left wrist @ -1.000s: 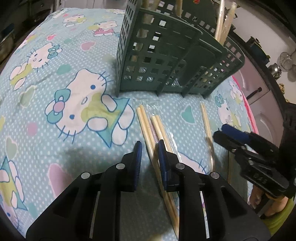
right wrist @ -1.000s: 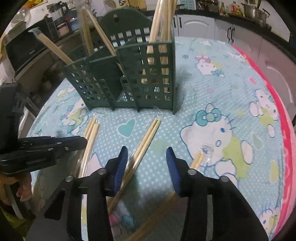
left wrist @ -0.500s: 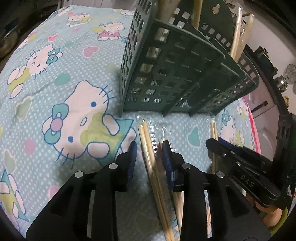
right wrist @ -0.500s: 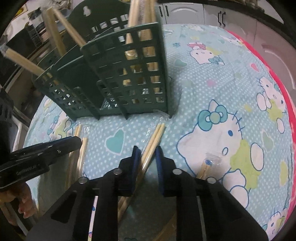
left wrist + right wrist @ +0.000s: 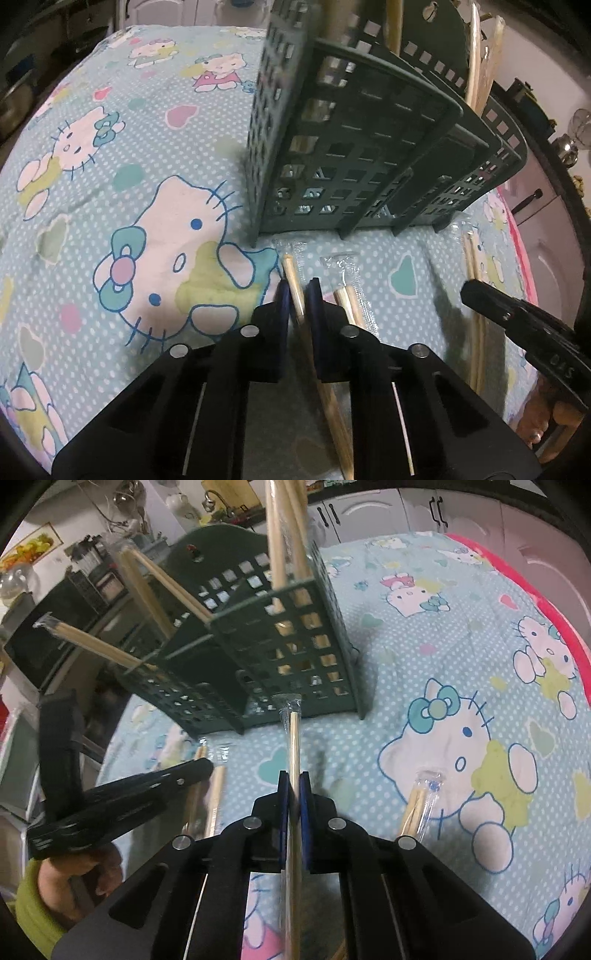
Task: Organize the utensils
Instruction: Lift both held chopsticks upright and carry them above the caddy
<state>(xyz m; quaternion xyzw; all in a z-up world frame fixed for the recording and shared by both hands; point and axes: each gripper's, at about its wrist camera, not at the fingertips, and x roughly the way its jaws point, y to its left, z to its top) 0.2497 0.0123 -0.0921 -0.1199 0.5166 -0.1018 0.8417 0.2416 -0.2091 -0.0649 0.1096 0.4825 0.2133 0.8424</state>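
A dark green slotted utensil holder (image 5: 354, 147) (image 5: 295, 657) stands on the cartoon-cat cloth, with several wrapped chopsticks (image 5: 280, 535) sticking out of it. My left gripper (image 5: 298, 291) has its jaws closing, pads against a wrapped chopstick pair (image 5: 291, 269) that lies on the cloth just before the holder. My right gripper (image 5: 294, 779) is shut on another wrapped chopstick pair (image 5: 294, 738), whose tip points at the holder's base. Each gripper shows in the other's view: the right gripper (image 5: 469, 291), the left gripper (image 5: 207, 766).
More wrapped pairs lie loose: one chopstick pair (image 5: 349, 299) beside my left gripper, one chopstick pair (image 5: 417, 805) to the right of my right gripper. The cloth's pink edge (image 5: 554, 609) marks the table's right side. Kitchen counters and cabinets surround the table.
Both grippers went from open over the chopsticks to closed on a pair each. The right gripper rolled and its pair now points straight at the holder. Both views drew nearer the holder.
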